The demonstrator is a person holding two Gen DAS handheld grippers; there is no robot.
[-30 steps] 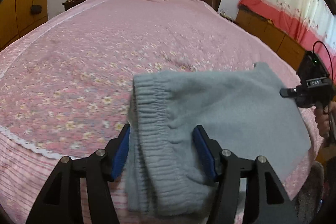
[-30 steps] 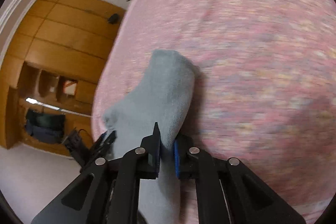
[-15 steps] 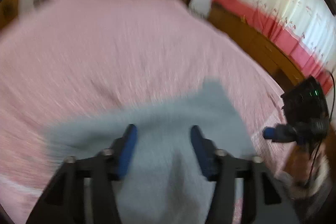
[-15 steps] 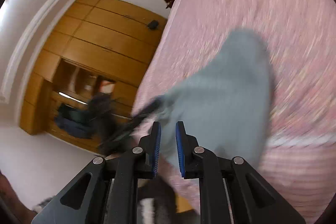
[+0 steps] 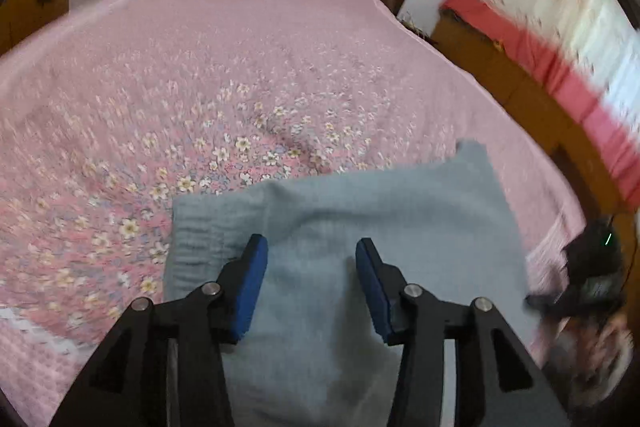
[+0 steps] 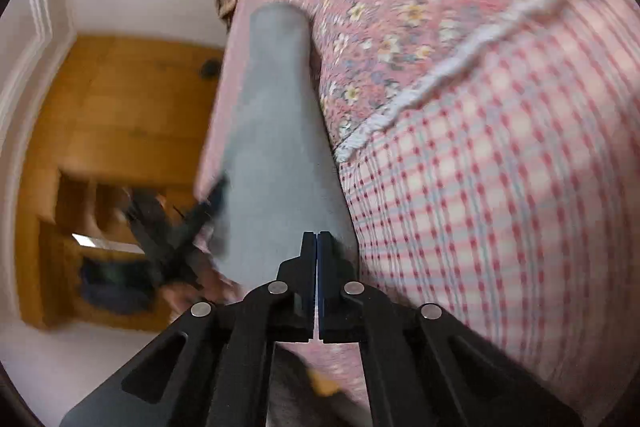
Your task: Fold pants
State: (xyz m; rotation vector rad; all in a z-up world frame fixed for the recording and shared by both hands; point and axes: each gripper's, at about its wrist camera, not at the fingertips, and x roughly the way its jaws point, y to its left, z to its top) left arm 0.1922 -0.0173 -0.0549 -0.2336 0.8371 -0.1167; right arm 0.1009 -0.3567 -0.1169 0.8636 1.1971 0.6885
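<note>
We hold our left black two-finger gripper with blue pads low and level, pointing forward toward the far end of the scene, its jaws spread wide with the two blue pads well apart and nothing pinched between them. Our right black two-finger gripper with blue pads is rolled steeply onto its side, its jaws drawn together so the pads meet along a thin seam. In the left wrist view this right gripper shows as a blurred dark shape at the near right, gripped by our right hand.
</note>
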